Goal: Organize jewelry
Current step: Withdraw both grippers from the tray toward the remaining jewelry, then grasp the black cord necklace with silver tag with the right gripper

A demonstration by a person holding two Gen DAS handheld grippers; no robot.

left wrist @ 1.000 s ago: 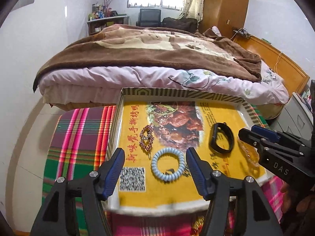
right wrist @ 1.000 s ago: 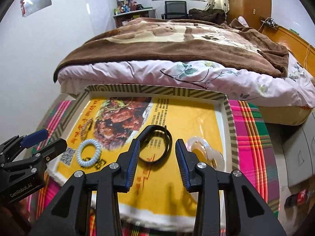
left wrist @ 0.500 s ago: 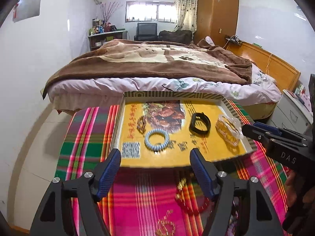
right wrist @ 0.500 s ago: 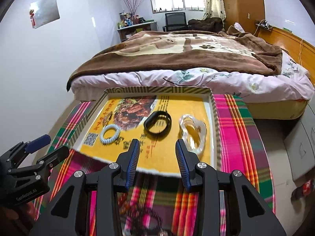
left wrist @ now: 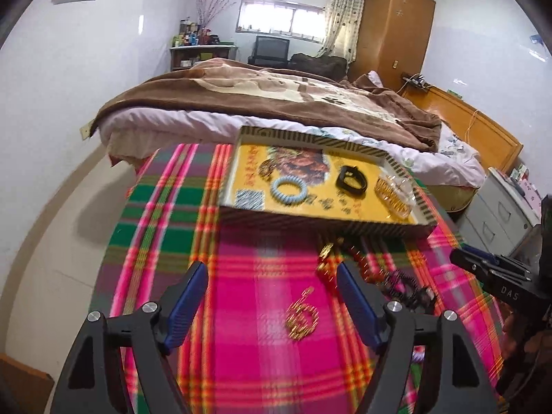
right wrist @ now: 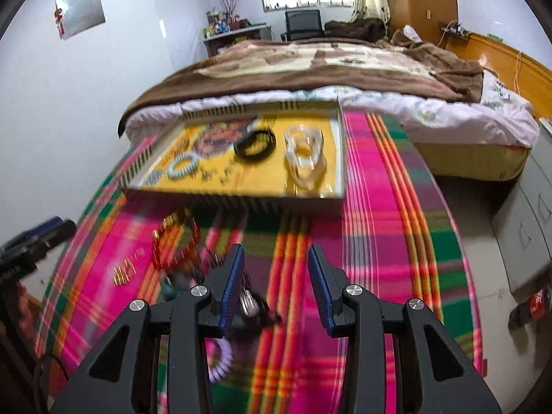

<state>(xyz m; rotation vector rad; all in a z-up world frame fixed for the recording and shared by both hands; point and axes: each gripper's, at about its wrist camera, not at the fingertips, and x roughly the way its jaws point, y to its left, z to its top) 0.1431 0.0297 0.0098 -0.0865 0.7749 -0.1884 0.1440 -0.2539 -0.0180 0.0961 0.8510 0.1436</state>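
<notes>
Yellow tray (left wrist: 312,212) now sits farther off: you have pulled both grippers back, jaws apart and empty. Loose jewelry, like the gold chain (left wrist: 301,317), lies on the table nearer than the tray, awaiting pickup.

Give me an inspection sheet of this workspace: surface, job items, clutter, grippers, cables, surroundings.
Surface: plaid cloth, pink and green.
Job's things: tray holds a blue coil band, black band and clear clip; gold piece, red beads and purple coil lie loose on the cloth.
Clutter: nothing seen.
Grippers: left gripper open, empty; right gripper open, empty.
Cables: cord on the headboard.
Surroundings: bed, wardrobe, drawers.
</notes>
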